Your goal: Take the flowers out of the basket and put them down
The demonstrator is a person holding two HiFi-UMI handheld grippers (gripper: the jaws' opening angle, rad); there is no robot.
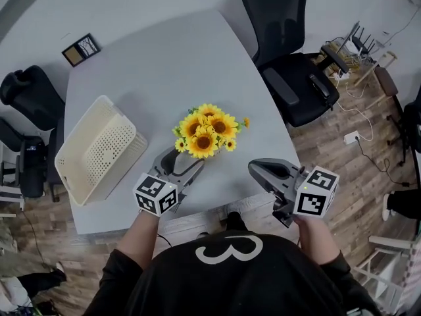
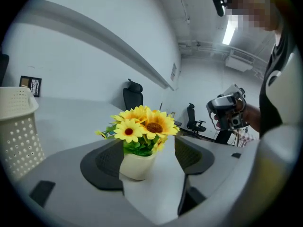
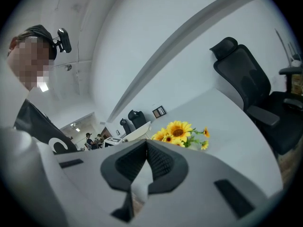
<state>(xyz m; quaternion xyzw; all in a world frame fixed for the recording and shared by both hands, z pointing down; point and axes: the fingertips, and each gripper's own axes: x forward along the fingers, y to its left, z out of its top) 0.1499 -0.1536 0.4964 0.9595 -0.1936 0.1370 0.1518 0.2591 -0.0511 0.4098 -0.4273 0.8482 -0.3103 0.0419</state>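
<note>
A bunch of yellow sunflowers (image 1: 206, 131) in a small white pot (image 2: 136, 165) stands upright on the grey table (image 1: 164, 64), near its front edge. My left gripper (image 1: 186, 160) is just in front of the pot with its jaws wide open. In the left gripper view the pot sits at the gap between the tips of the left gripper (image 2: 147, 162), and the pads do not press on it. The cream perforated basket (image 1: 125, 150) lies tilted at the table's left, apart from the flowers. My right gripper (image 1: 255, 170) hovers to the right of the flowers, shut and holding nothing (image 3: 146, 148).
A small picture frame (image 1: 80, 49) lies at the table's far left corner. Black office chairs stand at the far right (image 1: 289, 64) and at the left (image 1: 26, 97). The basket's wall (image 2: 16, 126) fills the left of the left gripper view. Cables lie on the wooden floor at right.
</note>
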